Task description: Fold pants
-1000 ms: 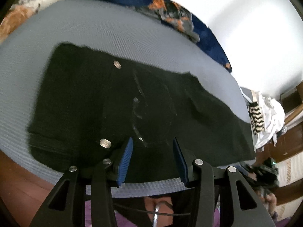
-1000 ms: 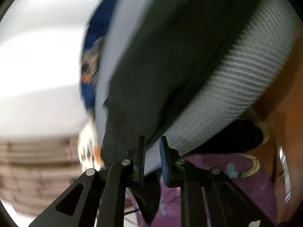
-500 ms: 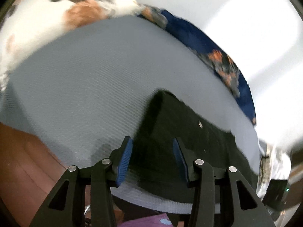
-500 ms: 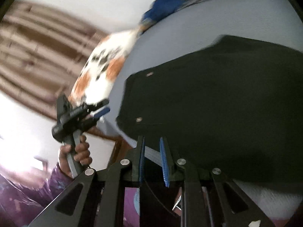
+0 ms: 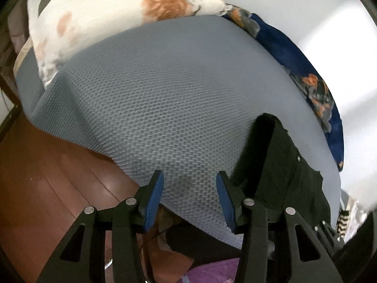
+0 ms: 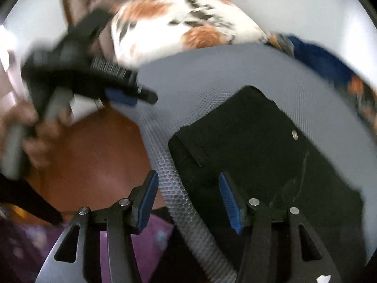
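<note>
On honeycomb-mesh mattress (image 5: 169, 99): flat black pants (image 6: 259, 146), seemingly folded; both tools spread, right (image 6: 186, 200) just opened

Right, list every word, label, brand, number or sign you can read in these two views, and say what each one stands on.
None: no readable text in either view.
Black pants: only plain metal studs, with no lettering legible.
Floral pillow and blue floral cloth: pattern only, no words.
Grey mesh mattress: bare weave.
Left gripper and right gripper: no markings show.
</note>
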Demonstrator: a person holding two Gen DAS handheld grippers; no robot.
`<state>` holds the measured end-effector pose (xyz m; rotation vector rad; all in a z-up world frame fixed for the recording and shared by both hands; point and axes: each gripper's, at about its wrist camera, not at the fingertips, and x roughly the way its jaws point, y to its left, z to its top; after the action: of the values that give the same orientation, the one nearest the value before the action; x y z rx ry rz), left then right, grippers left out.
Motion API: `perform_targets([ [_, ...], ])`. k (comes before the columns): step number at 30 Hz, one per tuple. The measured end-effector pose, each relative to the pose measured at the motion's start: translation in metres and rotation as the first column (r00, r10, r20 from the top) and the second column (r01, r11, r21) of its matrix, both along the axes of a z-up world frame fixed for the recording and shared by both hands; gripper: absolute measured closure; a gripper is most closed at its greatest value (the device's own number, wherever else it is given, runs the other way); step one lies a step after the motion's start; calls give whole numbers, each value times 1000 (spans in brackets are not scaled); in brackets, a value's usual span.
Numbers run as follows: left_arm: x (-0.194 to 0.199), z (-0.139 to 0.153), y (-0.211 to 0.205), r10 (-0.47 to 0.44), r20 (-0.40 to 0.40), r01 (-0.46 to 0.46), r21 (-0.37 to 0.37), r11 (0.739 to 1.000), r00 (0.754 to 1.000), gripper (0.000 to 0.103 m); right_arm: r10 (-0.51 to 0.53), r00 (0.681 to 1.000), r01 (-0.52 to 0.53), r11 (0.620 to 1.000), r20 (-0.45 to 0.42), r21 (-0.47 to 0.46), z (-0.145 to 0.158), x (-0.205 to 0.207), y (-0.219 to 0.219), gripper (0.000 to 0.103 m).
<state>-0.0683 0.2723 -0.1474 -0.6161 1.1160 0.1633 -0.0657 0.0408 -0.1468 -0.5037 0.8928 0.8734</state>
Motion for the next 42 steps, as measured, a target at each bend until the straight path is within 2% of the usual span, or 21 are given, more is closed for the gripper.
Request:
perform_targets([
  [4,3,-9,1,-6,-42,4,-30,1000,999,56,53,989,-36,992,138,-122,-18,-12,19,52],
  [6,1,-9,1,-10,-52,8,-43,999,999,56,32,988,-10,990,152,-142,-23,-2,25,69],
  [7,1,-10,1,-14,-53,11,-56,998,999,56,10,992,7,992,126,-129,-23,5,25,73],
  [10,1,-10,0,-20,-53,16,-66,998,998,55,-75,997,75,997,31,5,-13,25,12,81],
  [12,1,-9,1,-18,-50,14,-73,997,999,55,-133,989,138,985,-57,103,-6,42,-3,84],
  [14,1,-9,1,-22,-50,18,-83,996,999,55,-186,978,199,966,-91,163,-1,55,-14,87],
  [18,3,-9,-2,-38,-58,32,-94,995,998,55,-263,965,258,930,-19,262,19,56,-26,88],
  [20,3,-8,-2,-37,-56,32,-92,995,998,52,-244,970,240,941,-11,239,9,54,-19,88],
  [23,3,-11,-4,-42,-67,36,-86,996,997,49,-187,982,187,967,-15,175,-21,48,1,87],
  [25,4,-15,-5,-50,-76,43,-87,995,996,49,-173,985,170,970,4,176,-27,44,7,87],
  [28,5,-19,-7,-53,-90,44,-90,995,995,49,-176,983,182,961,-49,209,-26,51,-2,87],
  [32,4,-22,-6,-53,-93,45,-88,995,994,49,-223,975,214,935,-3,282,-1,55,-13,88],
  [36,3,-23,-5,-50,-92,41,-96,995,994,49,-342,937,291,879,74,379,18,59,-29,89],
  [38,4,-23,-6,-51,-97,42,-91,995,994,49,-296,954,265,905,45,332,3,60,-20,89],
  [40,5,-25,-8,-58,-108,48,-95,994,992,49,-190,982,182,955,15,233,-28,49,-1,87],
  [42,7,-26,-11,-70,-111,60,-92,994,991,49,-165,985,151,961,41,232,-32,38,3,76],
])
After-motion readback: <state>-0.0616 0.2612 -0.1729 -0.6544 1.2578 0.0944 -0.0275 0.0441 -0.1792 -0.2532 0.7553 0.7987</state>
